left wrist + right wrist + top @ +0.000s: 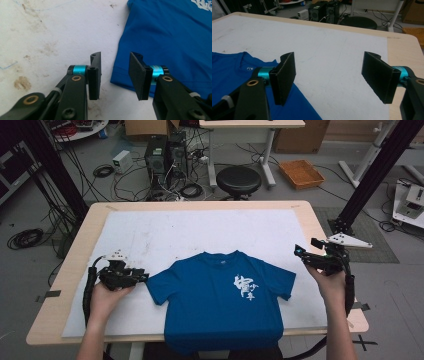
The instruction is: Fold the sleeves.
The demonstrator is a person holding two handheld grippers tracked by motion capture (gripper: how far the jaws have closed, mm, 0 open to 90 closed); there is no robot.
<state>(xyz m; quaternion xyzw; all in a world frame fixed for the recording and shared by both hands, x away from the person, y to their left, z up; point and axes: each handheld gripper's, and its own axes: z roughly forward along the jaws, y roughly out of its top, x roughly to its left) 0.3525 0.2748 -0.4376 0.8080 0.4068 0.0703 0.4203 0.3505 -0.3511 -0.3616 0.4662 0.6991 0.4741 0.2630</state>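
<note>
High view: a blue T-shirt [222,302] lies flat, front side up, on the white sheet [165,232] that covers the table [60,312]. Its collar points away from the person and its lower hem hangs over the near table edge. A white print sits on the chest. The left tool [142,277] rests low at the table surface, just beside the end of the shirt's left-hand sleeve. The right tool [300,255] is held above the table, near the opposite sleeve and apart from it. A black stool [238,180] stands on the floor beyond the far table edge.

Left gripper view: the left tool [115,75] has its jaws partly spread, with a clear gap between the pads. The hemmed sleeve edge of the T-shirt [175,42] lies just beyond the gap. The pads do not press on the cloth. The stained white sheet [50,37] lies beneath.

Right gripper view: the right tool [332,77] has its jaws spread wide with nothing between them. The T-shirt [234,65] lies under and behind the jaw at picture left; bare white sheet [332,50] lies ahead.
</note>
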